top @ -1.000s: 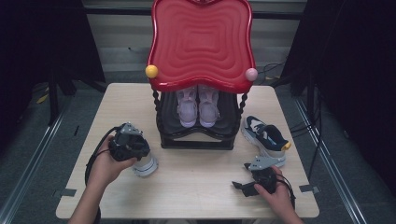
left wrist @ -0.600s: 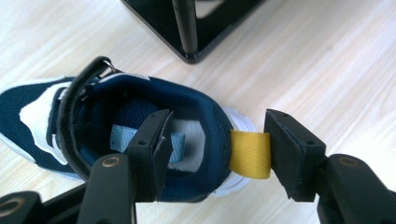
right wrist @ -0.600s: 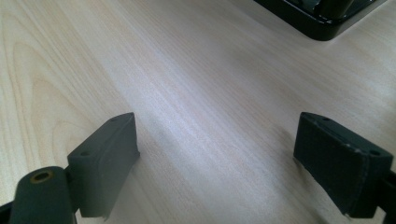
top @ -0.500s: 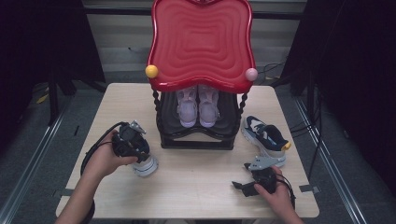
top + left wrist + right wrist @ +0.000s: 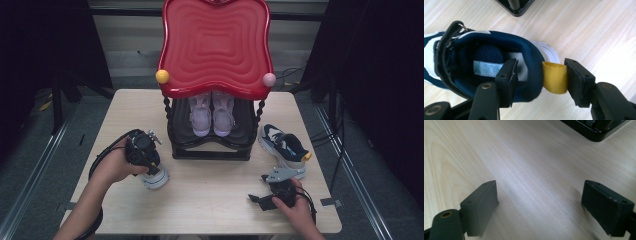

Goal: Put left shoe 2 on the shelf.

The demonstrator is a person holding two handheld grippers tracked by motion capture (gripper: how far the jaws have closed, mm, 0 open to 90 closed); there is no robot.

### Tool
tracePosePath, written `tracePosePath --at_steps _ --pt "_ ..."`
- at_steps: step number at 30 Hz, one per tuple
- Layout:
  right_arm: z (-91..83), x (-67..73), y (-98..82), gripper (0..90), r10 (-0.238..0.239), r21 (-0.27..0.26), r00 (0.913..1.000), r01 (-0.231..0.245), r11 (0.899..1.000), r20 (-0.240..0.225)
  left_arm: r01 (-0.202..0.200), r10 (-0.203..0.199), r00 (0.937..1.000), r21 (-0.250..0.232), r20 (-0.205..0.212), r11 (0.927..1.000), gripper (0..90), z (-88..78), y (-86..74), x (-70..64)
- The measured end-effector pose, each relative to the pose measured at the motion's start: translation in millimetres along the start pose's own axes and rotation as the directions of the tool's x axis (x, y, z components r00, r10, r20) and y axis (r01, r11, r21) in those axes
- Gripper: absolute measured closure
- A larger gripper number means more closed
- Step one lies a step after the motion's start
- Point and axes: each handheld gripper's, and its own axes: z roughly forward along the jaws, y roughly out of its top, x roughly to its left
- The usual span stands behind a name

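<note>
A navy and white sneaker (image 5: 486,57) with a yellow heel loop (image 5: 554,77) lies on the table at the left (image 5: 156,178). My left gripper (image 5: 151,168) points down at its heel. Its jaws (image 5: 541,65) straddle the heel, one pad inside the shoe mouth, the other beside the loop. They have just opened wider, then closed a little, and the inner pad stands off the lining. My right gripper (image 5: 256,201) rests low at the front right, open (image 5: 539,192), with bare wood between its fingers.
A black stand (image 5: 210,150) with a red wavy top (image 5: 215,45) stands mid-table, a pair of pale lilac shoes (image 5: 212,112) on its lower shelf. A matching navy sneaker (image 5: 282,145) lies to the right of the stand. The stand's base corner (image 5: 596,130) is ahead of the right gripper.
The left forearm has shifted slightly while its gripper stays over the sneaker at the left. The right hand has not moved.
</note>
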Motion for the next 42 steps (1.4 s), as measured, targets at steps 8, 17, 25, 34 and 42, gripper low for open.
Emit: tracePosePath --at_steps 8,17,25,34,42 --pt "0.0 0.0 0.0 12.9 0.000 0.000 1.0000 0.000 1.000 0.001 -0.003 0.003 0.9997 0.020 0.024 0.9998 51.2 7.6 3.0 0.6" --pt "0.0 0.0 0.0 12.9 0.000 0.000 1.0000 0.000 1.000 0.000 -0.019 0.017 0.9994 0.063 0.032 0.9979 53.2 14.6 6.1 1.7" --pt "0.1 -0.2 0.1 12.9 -0.002 0.000 1.0000 0.002 1.000 -0.002 -0.012 0.009 0.9992 0.078 0.040 0.9969 54.8 18.7 4.4 3.2" --pt "0.2 -0.3 0.2 12.9 -0.004 -0.001 1.0000 0.004 1.000 -0.001 -0.020 0.015 0.9987 0.110 0.049 0.9938 57.5 23.1 9.3 3.5" --pt "0.2 -0.3 0.2 12.9 -0.003 0.000 1.0000 0.003 1.000 -0.001 -0.025 0.017 0.9984 0.149 0.054 0.9884 64.3 28.8 12.9 3.0"
